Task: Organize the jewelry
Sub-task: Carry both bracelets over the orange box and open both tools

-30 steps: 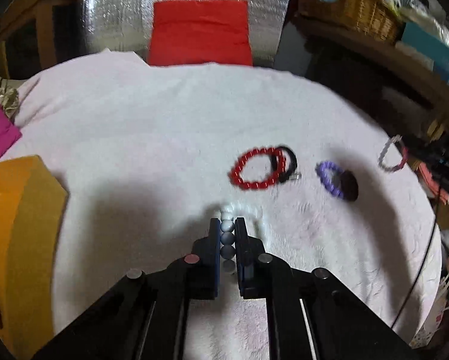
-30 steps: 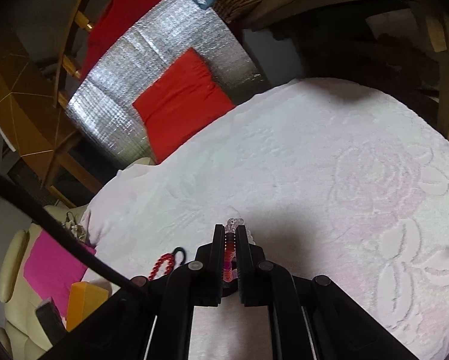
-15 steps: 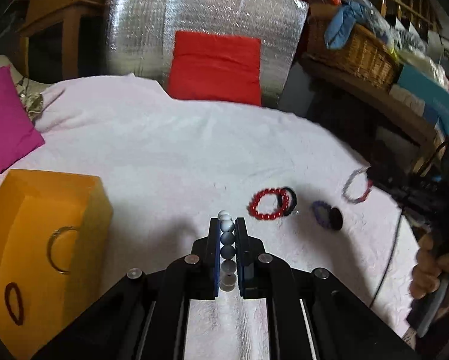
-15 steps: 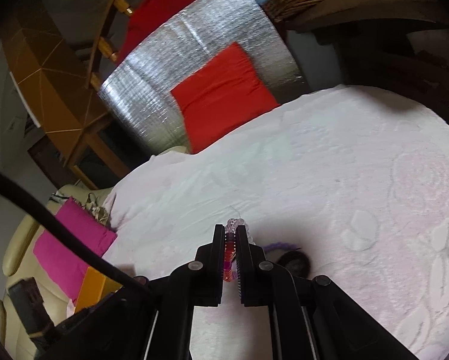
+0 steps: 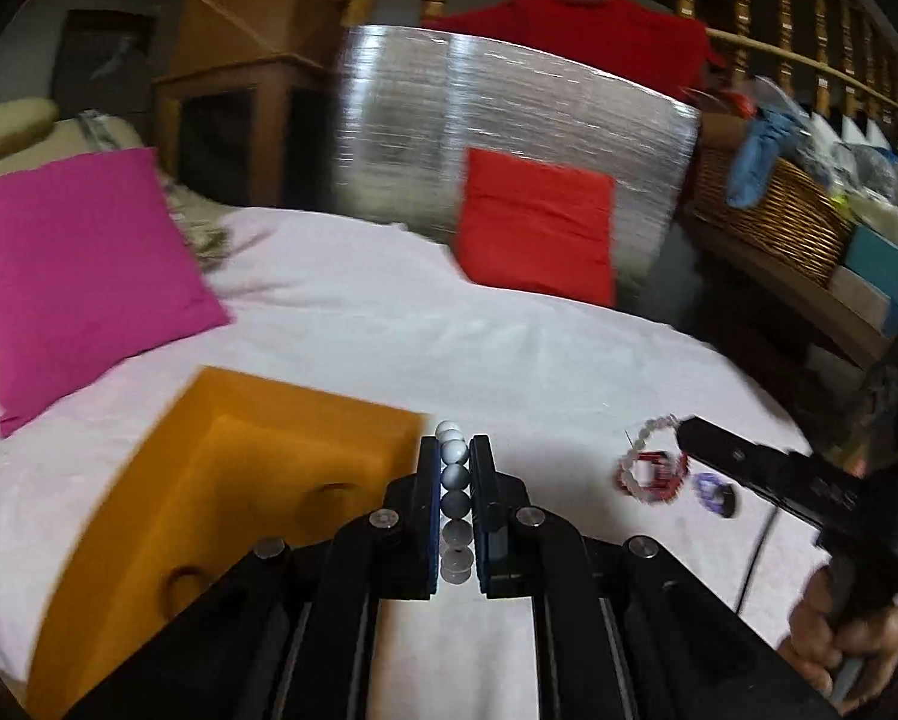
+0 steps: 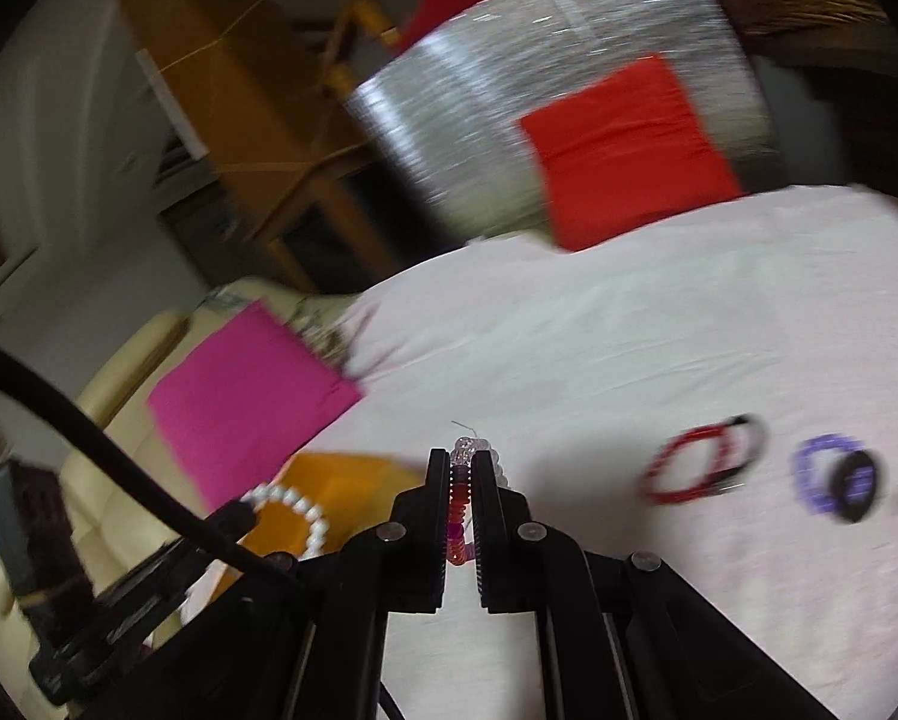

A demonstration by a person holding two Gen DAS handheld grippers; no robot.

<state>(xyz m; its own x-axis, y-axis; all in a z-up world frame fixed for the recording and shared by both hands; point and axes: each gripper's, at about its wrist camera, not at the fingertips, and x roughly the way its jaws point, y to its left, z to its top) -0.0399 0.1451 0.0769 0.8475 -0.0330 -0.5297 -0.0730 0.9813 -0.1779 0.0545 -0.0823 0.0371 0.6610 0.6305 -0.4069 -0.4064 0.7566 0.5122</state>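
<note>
We are pinching a grey-and-white beaded bracelet (image 5: 454,483) in the left gripper (image 5: 454,462) and a red-and-clear beaded bracelet (image 6: 462,501) in the right gripper (image 6: 462,468), jaws clamped edge-on, carrying both above the bedspread (image 5: 509,360) toward the orange box (image 5: 257,468) at its left edge.

both the left gripper (image 5: 454,468) and the right gripper (image 6: 462,468) have their fingers clamped shut, angled downward.

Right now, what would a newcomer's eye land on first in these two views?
Probably the bead bracelets clamped in both tongs: a white and grey one in the left tongs, a pink and clear one in the right tongs. Next, the orange box beside the left tongs, and the red and purple bracelets lying on the pale bedspread.
</note>
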